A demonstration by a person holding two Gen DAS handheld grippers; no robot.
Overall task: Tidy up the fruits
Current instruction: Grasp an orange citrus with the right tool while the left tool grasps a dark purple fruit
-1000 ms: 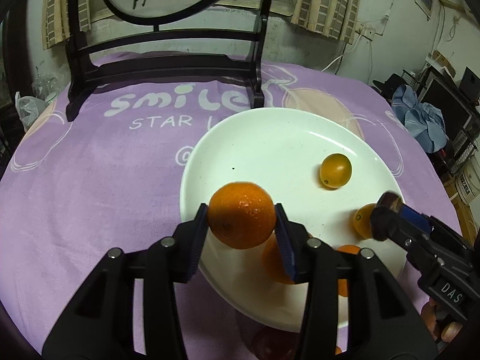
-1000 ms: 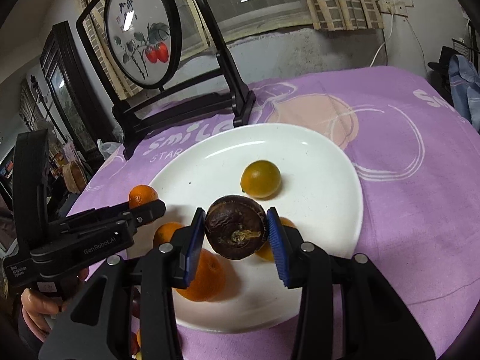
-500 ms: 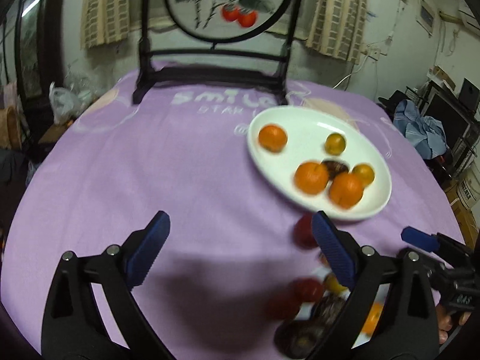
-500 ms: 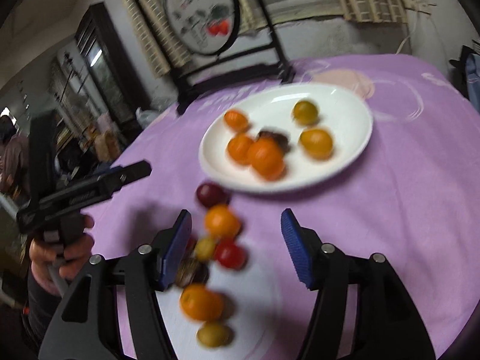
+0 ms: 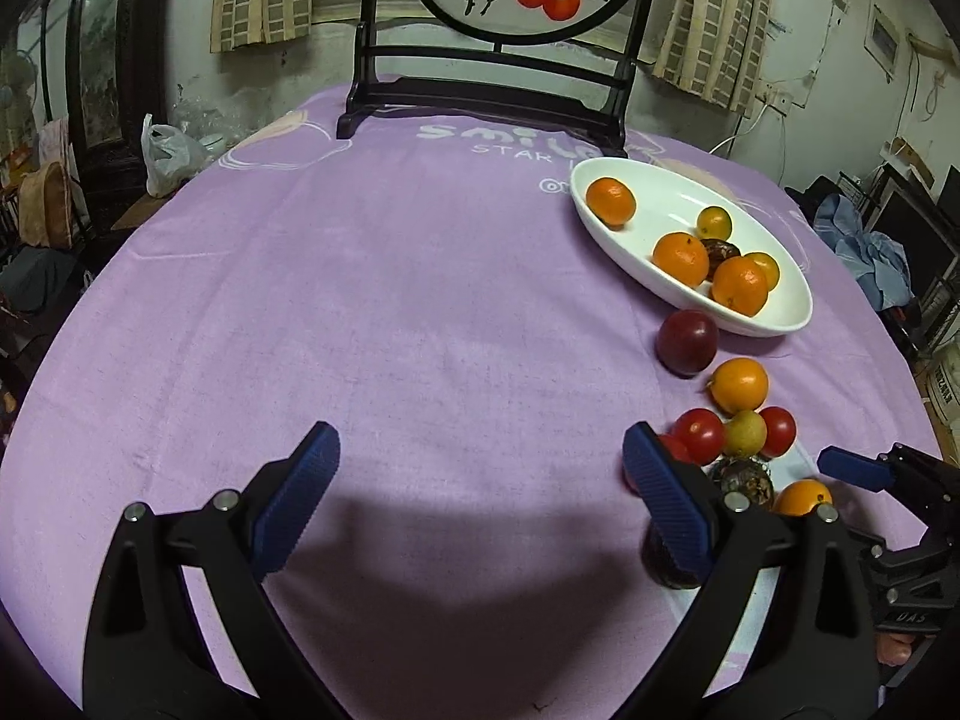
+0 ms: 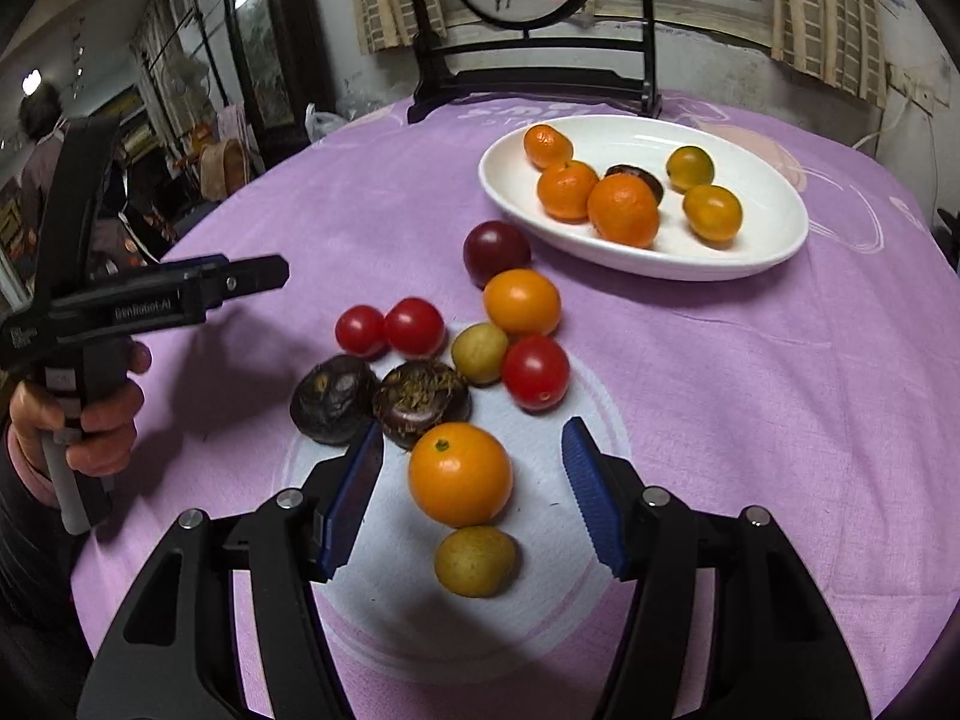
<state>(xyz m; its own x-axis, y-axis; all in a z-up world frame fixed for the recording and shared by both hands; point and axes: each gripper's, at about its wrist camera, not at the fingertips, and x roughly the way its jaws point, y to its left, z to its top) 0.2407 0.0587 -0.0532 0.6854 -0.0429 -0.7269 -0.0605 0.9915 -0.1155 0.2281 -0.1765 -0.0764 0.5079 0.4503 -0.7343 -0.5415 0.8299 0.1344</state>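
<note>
Both grippers have dropped their fruit on the plate (image 6: 774, 240) and pulled back: the left gripper (image 5: 480, 480) gapes empty, the right gripper (image 6: 474, 480) hangs released around an orange (image 6: 461, 474) in the loose pile, likely next.

Seen from the left wrist, the left gripper's right finger (image 5: 666, 495) covers part of a red tomato (image 5: 672, 447) and most of a dark fruit (image 5: 666, 564) nearer than the white plate (image 5: 786, 324); the right gripper (image 5: 870, 474) is cut by the frame edge; lettering (image 5: 510, 141) beyond the plate is half hidden, perhaps "smile".
</note>
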